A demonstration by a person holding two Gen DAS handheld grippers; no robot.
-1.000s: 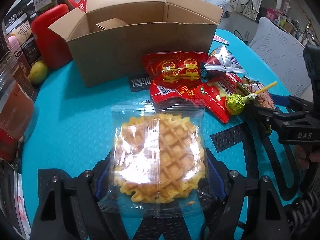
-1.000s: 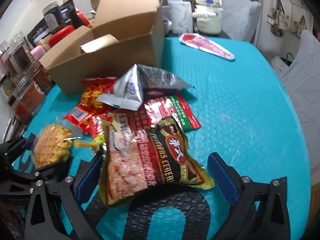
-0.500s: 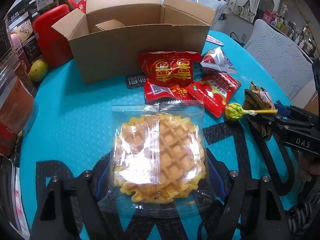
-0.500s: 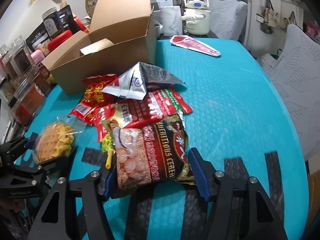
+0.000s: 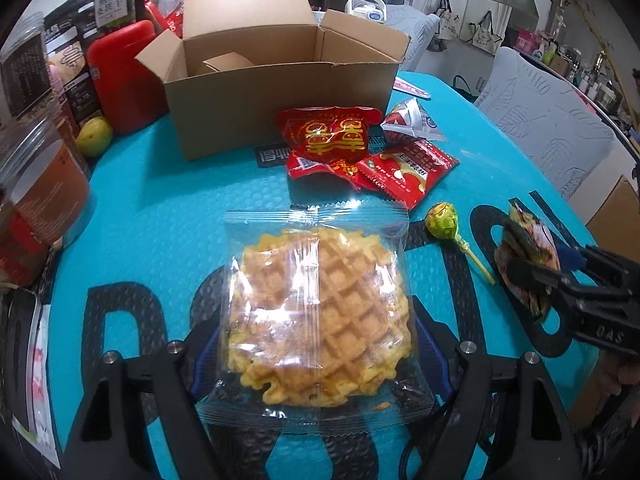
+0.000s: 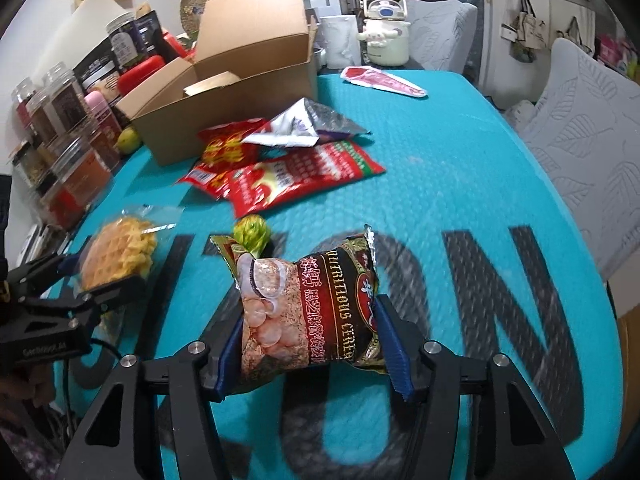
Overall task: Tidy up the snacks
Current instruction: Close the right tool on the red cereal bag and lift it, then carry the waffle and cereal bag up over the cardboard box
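A white kettle [image 6: 385,29] with a cartoon face stands behind the far edge of the teal counter [image 6: 460,168]. Left of the kettle sits a white paper roll [image 6: 340,42]. Far to its left, clear lidded jars [image 6: 60,148] line the counter's edge beside a red container [image 5: 120,76] and a yellow-green fruit [image 5: 94,142].

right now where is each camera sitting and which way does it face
Left wrist: on the left gripper, looking along its fingers over the waffle it grips toward the box; the right gripper shows at the right edge.
Right wrist: on the right gripper, looking over the cereal bag toward the box; the left gripper shows at the left.
Shared: box, waffle, lollipop, red packets.
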